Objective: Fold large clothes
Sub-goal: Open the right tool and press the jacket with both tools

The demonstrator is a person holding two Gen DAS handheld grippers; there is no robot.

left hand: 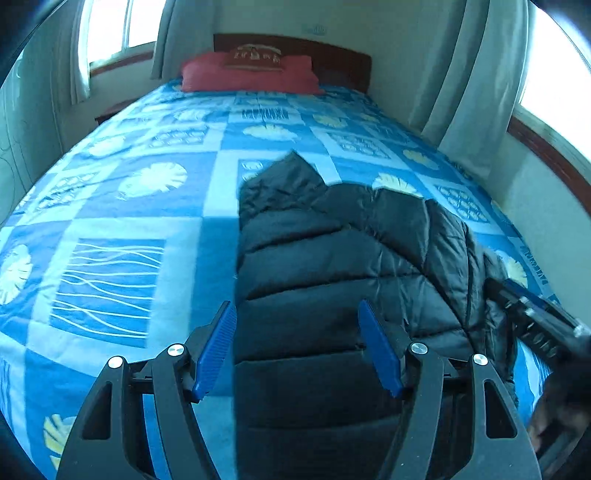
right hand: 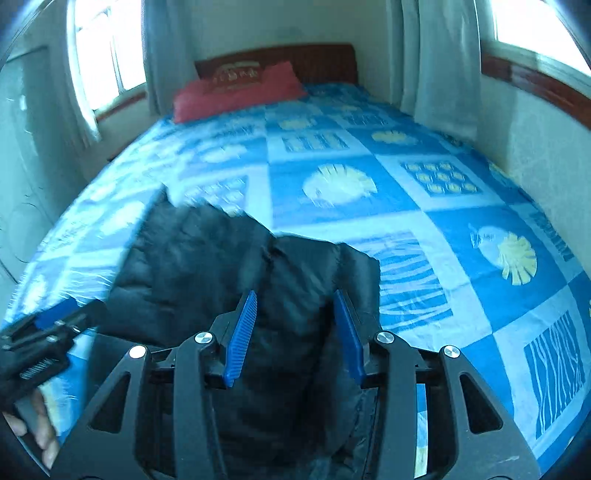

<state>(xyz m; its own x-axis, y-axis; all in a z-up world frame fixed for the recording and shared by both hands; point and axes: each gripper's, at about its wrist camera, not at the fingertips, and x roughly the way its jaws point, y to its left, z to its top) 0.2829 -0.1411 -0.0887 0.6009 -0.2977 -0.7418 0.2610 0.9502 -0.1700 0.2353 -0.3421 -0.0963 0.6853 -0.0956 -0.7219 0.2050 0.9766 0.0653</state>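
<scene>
Leftmost, a curtained window point(left hand: 110, 33) lights the room beside a wooden headboard point(left hand: 332, 51), and a red pillow point(left hand: 247, 72) lies at the head of the bed point(left hand: 110, 206), which is covered by a blue patchwork spread with pale leaf prints. Next, the left tongs point(left hand: 297, 345) hover with their blue pads spread wide and nothing pinched between them, above the left edge of the black puffer jacket point(left hand: 332, 251). That jacket lies on the near part of the bed, folded into a long quilted strip, with a pointed bit of it toward the pillow. Further right, the right tongs point(right hand: 293, 334) hang over the jacket's middle, jaws parted and gripping nothing. A second curtain point(left hand: 480, 81) and window close the right side.
</scene>
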